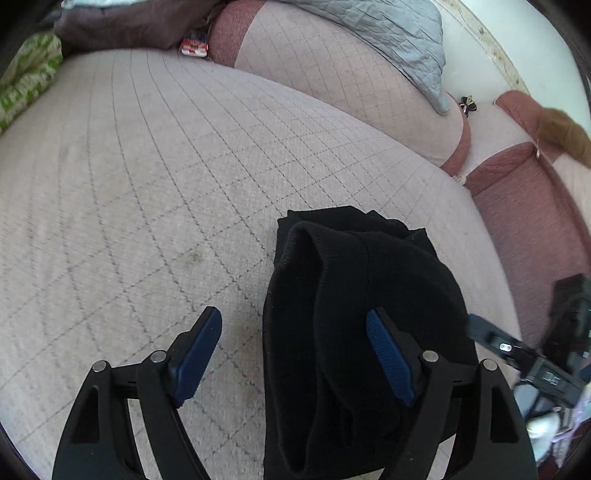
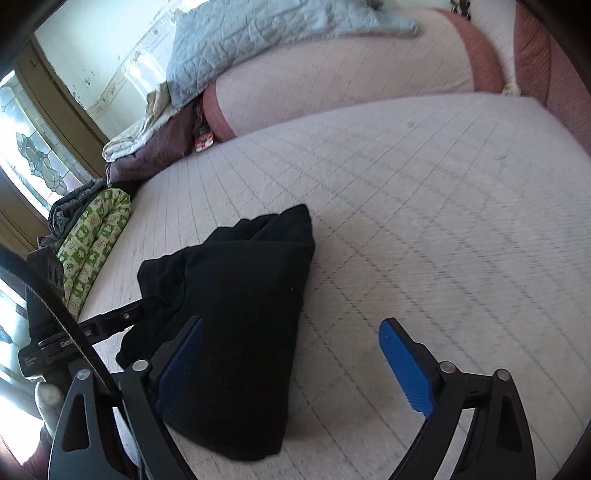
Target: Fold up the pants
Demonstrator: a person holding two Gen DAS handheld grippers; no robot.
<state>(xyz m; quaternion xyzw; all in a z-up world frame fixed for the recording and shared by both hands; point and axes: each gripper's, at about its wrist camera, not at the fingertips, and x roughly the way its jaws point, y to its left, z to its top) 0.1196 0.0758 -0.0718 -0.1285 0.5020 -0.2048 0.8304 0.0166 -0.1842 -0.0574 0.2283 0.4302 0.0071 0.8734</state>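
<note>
The black pants (image 1: 351, 317) lie folded into a compact bundle on the quilted pinkish seat cushion (image 1: 147, 184). My left gripper (image 1: 293, 325) is open just above them, its right blue pad over the cloth and its left pad over bare cushion. In the right wrist view the pants (image 2: 240, 295) lie at lower left. My right gripper (image 2: 291, 332) is open, its left pad at the bundle's edge and its right pad over the cushion (image 2: 443, 221). Neither holds cloth. The right gripper also shows at the left wrist view's right edge (image 1: 517, 354).
Sofa back cushions (image 1: 332, 74) with dark pink trim rise behind the seat. A grey quilted blanket (image 2: 240, 37) drapes over them. A green patterned cloth (image 2: 96, 243) and a dark purple blanket (image 1: 129, 22) lie at the seat's far end, near a window (image 2: 33, 147).
</note>
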